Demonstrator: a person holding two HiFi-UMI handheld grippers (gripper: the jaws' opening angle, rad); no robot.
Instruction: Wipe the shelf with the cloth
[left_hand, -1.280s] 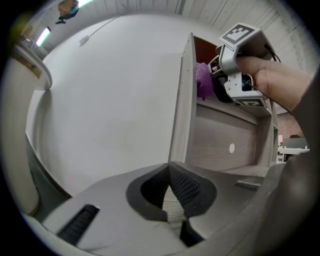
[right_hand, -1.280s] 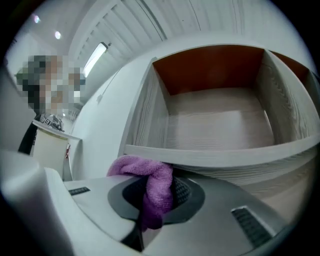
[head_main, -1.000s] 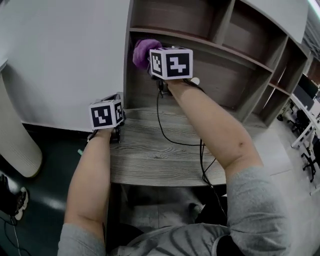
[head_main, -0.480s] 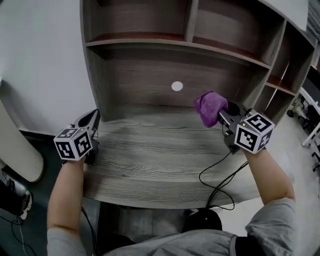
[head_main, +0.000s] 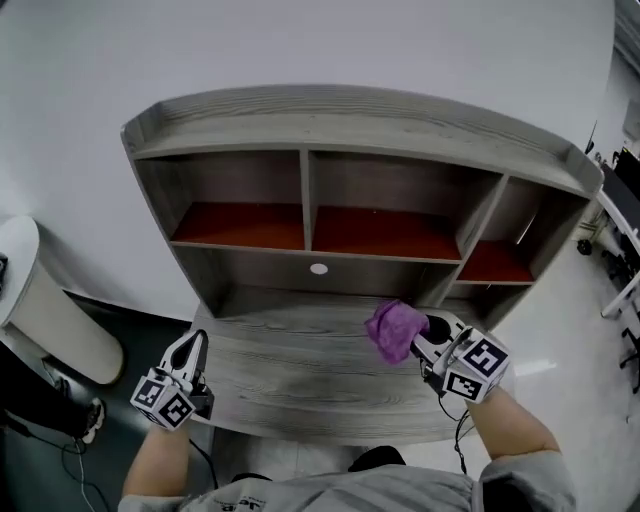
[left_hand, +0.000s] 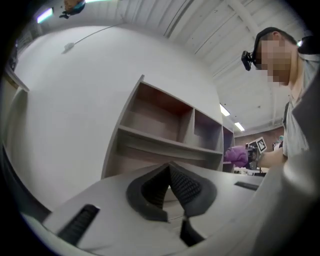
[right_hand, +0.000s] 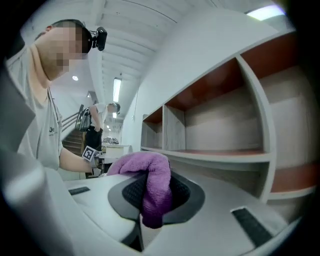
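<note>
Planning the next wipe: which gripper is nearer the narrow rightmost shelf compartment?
Right. The right gripper, shut on the purple cloth, sits just below and in front of that compartment; the left gripper is at the desk's left front edge.

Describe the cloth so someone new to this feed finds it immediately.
Start at the grey wooden shelf unit against the white wall, then drop to its desk surface at the bottom. Over the right part, the right gripper is shut on the cloth: a bunched wad, the only purple, soft thing in view.
</note>
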